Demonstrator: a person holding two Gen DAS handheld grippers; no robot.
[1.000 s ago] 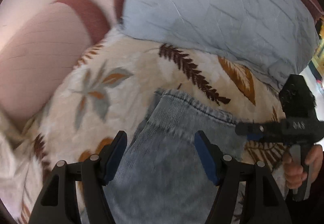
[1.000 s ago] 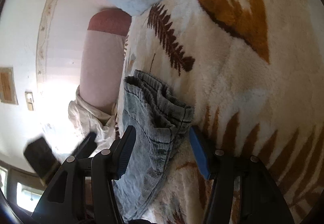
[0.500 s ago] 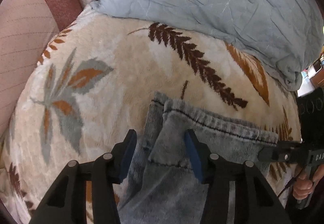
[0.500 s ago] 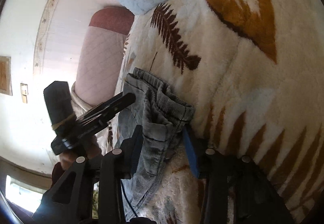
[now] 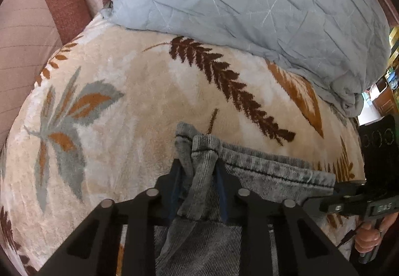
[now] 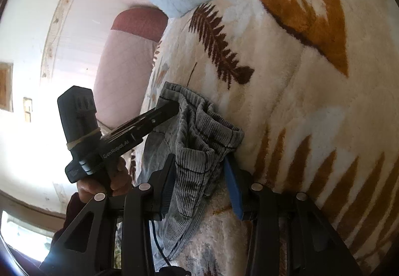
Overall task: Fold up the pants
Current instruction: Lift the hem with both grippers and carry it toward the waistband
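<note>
1. A cream plush blanket (image 5: pixel 139 91) with brown, orange and grey leaf prints covered the bed and filled the middle of the left wrist frame.
2. A grey-blue quilted pillow (image 5: pixel 249 1) lay on the blanket along the top of the frame.
3. The grey-blue corduroy pants (image 5: pixel 261 171) lay on the blanket at the lower centre, their waistband bunched.

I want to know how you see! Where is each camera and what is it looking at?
Left wrist: sits on the left gripper, faces the pants on the leaf blanket; own jaws pinch the hem.
Right wrist: sits on the right gripper, faces the pants' other corner; own jaws and left hand show.
Both share pants, blanket, grey quilt.
</note>
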